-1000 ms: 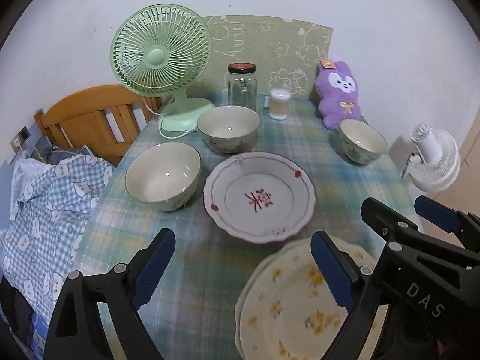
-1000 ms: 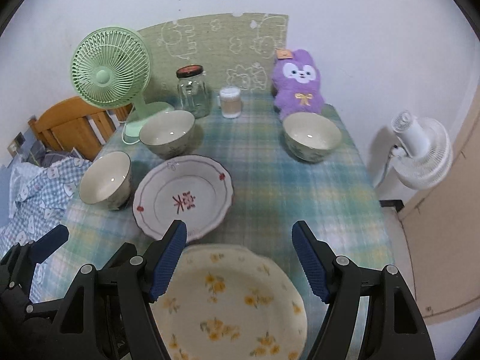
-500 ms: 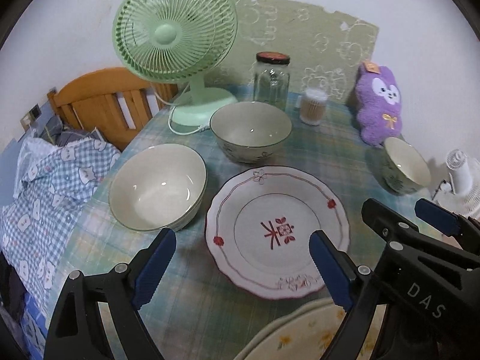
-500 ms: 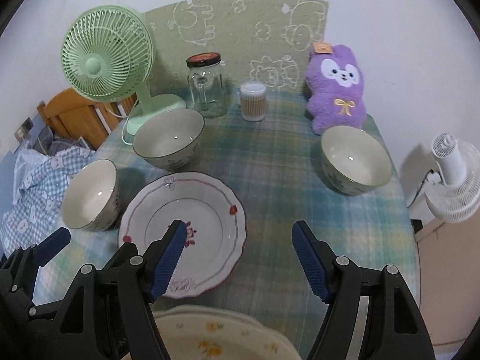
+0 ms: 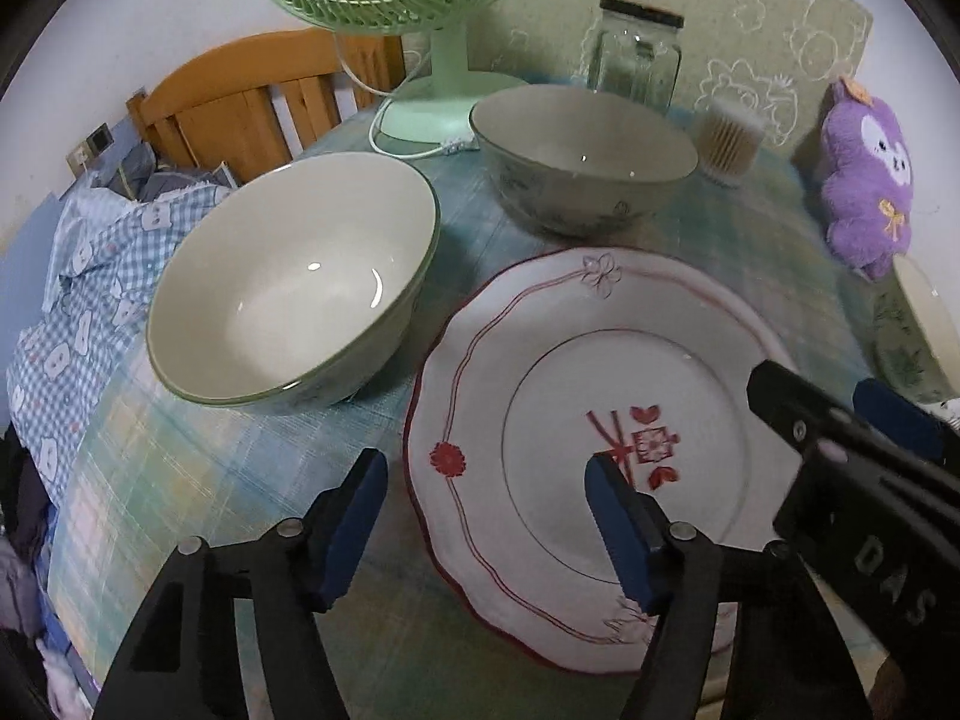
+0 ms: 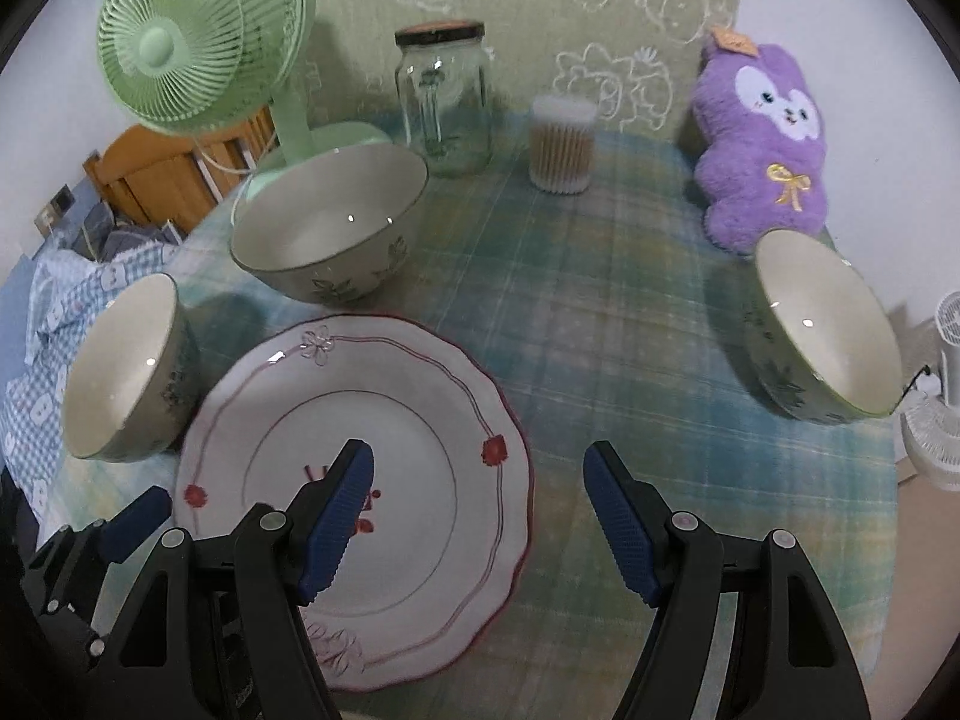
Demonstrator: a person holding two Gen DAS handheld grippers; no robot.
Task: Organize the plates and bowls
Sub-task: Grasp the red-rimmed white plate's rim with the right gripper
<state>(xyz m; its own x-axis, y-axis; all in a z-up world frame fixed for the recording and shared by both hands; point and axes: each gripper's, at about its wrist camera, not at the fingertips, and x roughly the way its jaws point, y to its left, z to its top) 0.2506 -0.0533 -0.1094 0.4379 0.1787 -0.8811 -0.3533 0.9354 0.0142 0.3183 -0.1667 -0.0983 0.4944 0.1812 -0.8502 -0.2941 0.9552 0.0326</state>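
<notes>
Left wrist view: close above plate [image 5: 600,450], angled steeply down across counter [image 5: 210,480] toward fan [image 5: 420,0]. Right wrist view: alongside, same heading, plate [image 6: 360,480] lower left. Shared: plate, bowls, jar [image 6: 444,102], fan.

You're in a home, prob. a bedroom/living corner: small table w/ plaid cloth [image 6: 600,312], green desk fan [image 6: 198,42], purple plush toy [image 6: 762,138], glass jar [image 6: 444,102], cotton-swab tub [image 6: 561,144]. Wooden bed frame [image 5: 258,102] & checked bedding [image 5: 90,276] at left; white floor fan [image 6: 942,408] at right.
</notes>
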